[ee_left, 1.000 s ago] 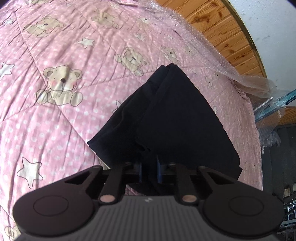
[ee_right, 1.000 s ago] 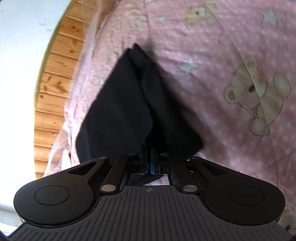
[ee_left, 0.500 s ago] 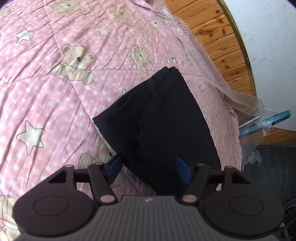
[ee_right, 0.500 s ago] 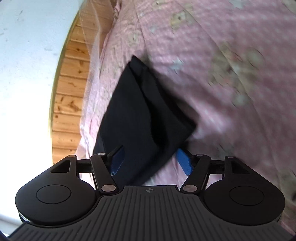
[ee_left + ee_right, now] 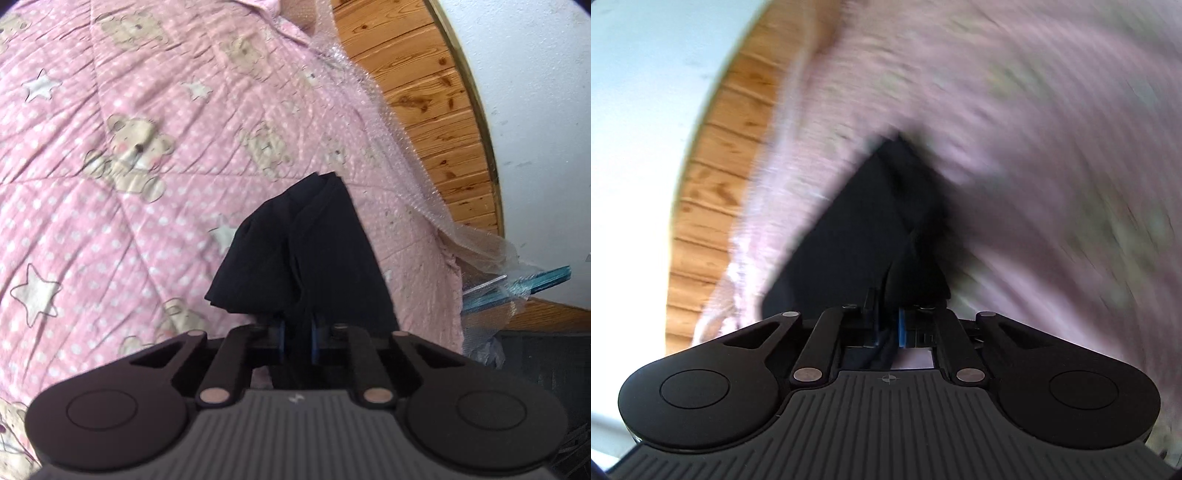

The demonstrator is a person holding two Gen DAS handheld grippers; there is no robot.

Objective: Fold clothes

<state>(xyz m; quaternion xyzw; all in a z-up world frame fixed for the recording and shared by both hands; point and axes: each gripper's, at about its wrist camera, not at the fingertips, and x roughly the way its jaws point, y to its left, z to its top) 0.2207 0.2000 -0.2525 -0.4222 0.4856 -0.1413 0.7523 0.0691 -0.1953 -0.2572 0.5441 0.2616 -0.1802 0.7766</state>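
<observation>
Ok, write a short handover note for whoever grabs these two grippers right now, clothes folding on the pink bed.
Left gripper: jaws have just been closing, now shut on the near edge of the black garment.
Right gripper: jaws have just been closing too, shut on the same garment; that view is blurred.
The garment is bunched in folds on the pink teddy-bear quilt, near the wooden wall panelling.
Done: both grips taken, garment partly folded.
Left: probably carry the held edge over, flatten, release.

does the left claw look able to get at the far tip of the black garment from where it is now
Probably not right away. The left claw has just closed on the near edge of the black garment, so it is occupied. The pink quilt around the far tip lies bare, so the way looks free once it lets go.
</observation>
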